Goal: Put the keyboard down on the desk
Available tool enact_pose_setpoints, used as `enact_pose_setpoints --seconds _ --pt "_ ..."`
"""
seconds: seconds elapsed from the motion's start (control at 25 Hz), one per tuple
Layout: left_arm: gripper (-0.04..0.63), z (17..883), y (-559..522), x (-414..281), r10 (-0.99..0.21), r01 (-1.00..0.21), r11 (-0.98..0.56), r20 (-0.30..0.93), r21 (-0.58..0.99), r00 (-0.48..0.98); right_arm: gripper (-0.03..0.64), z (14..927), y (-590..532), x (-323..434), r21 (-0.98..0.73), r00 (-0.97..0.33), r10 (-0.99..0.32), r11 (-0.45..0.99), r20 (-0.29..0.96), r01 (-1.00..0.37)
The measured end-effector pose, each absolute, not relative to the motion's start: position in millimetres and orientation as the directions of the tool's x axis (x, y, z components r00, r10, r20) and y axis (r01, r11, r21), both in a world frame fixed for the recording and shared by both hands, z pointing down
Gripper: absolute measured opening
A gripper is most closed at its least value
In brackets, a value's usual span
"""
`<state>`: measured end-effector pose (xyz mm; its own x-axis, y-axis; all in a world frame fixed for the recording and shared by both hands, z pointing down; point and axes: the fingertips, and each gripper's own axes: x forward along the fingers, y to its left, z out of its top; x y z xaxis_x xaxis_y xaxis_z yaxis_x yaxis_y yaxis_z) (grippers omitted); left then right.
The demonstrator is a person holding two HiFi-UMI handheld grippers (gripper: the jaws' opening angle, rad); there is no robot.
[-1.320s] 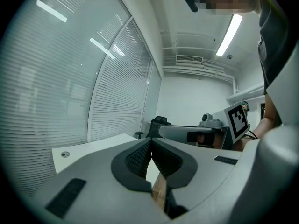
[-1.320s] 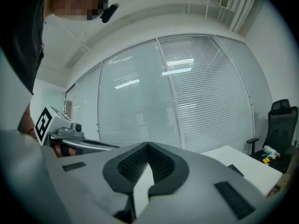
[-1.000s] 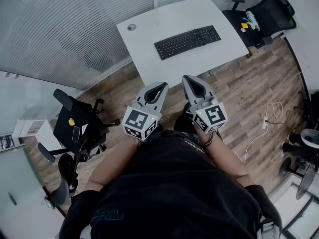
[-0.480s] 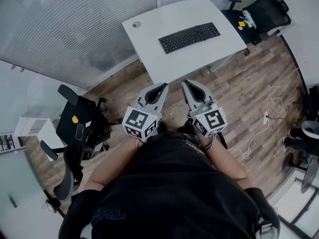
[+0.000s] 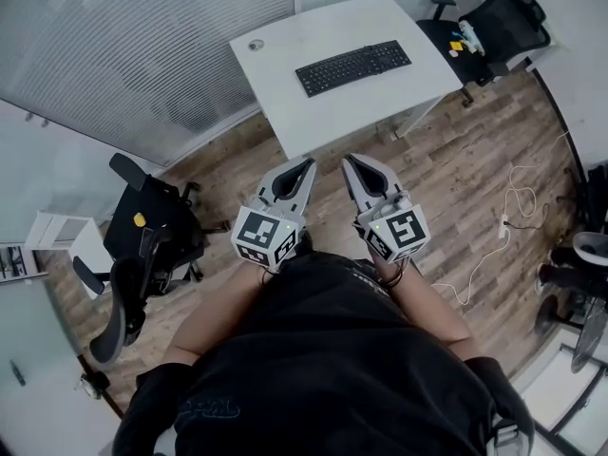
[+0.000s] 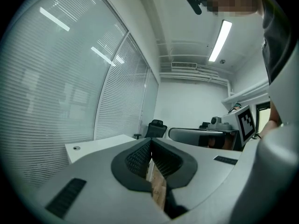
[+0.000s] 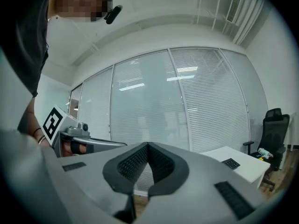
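Observation:
A black keyboard (image 5: pixel 352 66) lies flat on the white desk (image 5: pixel 313 103) at the top of the head view; its end also shows in the right gripper view, keyboard (image 7: pixel 231 163) on the desk (image 7: pixel 243 168). Both grippers hover over the wooden floor, short of the desk's near edge and well apart from the keyboard. My left gripper (image 5: pixel 308 166) is shut with nothing between its jaws, tips touching (image 6: pixel 150 143). My right gripper (image 5: pixel 348 162) is likewise shut and empty (image 7: pixel 148 145).
A black office chair (image 5: pixel 142 245) stands at the left on the floor, another black chair (image 5: pixel 499 22) with small items on its seat at the desk's far right. Blinds-covered glass walls (image 5: pixel 142 55) run behind the desk. A white cable (image 5: pixel 503 226) trails over the floor at right.
Both grippers have drifted back from the desk, a little up in the picture; the desk and keyboard now sit slightly farther and higher in the head view. Jaws stayed shut.

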<state>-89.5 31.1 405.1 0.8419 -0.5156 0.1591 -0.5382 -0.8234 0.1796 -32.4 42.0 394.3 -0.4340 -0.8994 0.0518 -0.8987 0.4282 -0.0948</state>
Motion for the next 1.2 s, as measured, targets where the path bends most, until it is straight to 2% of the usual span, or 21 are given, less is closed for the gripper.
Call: enact_pose_setpoints --seconds 0.52,1.2 --pt "0.015 421 128 -52 -0.566 -0.595 -0.778 0.189 0.201 0.803 0.023 413 135 -7 -0.129 -0.524 -0.845 0.511 0.102 -0.85" --pt "0.015 428 203 -64 -0.665 -0.688 -0.687 0.177 0.235 0.725 0.023 416 205 -15 -0.123 -0.629 -0.771 0.617 0.103 -0.777"
